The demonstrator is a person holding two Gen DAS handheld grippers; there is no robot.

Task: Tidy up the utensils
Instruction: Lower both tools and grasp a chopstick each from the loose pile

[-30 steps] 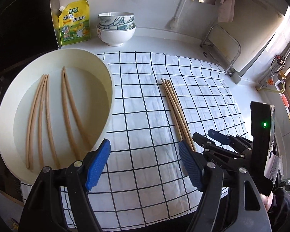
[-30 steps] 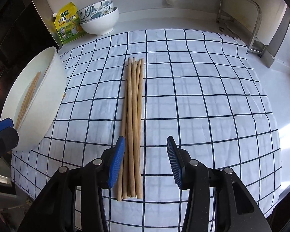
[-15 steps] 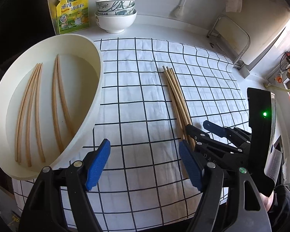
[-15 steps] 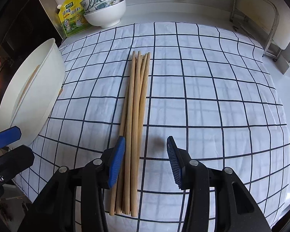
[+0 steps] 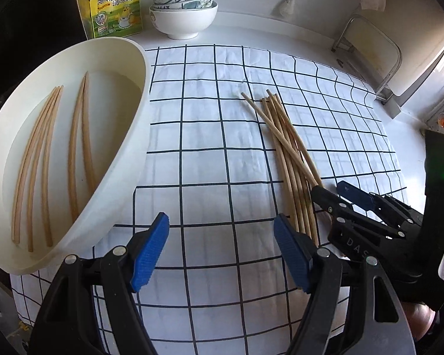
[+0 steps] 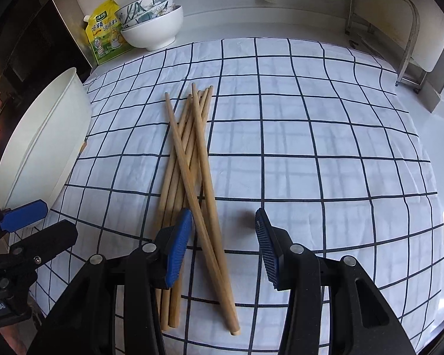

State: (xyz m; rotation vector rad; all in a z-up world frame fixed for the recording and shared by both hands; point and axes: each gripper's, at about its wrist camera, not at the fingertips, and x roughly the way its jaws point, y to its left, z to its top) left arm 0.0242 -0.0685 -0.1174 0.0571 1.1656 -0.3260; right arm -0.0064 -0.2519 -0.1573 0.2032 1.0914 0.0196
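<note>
The right gripper (image 6: 223,245) hovers with jaws apart over the near ends of the chopsticks (image 6: 192,159) fanned on the checked cloth (image 6: 310,136) — a pickup step, probably — while the left gripper (image 5: 220,254) waits wide and empty beside the white tub (image 5: 133,159); next, close on one pair.

Checked cloth (image 6: 310,136) covers the counter. Loose chopsticks (image 6: 192,159) lie on it mid-cloth, crossing each other. Basin (image 5: 124,159) sits at the cloth's left edge, more chopsticks (image 5: 44,159) lying inside it. Behind the cloth, against the wall: stacked bowls (image 5: 185,11), seasoning pouch (image 5: 115,9) just left of them. Metal rack (image 6: 399,29) far right.
</note>
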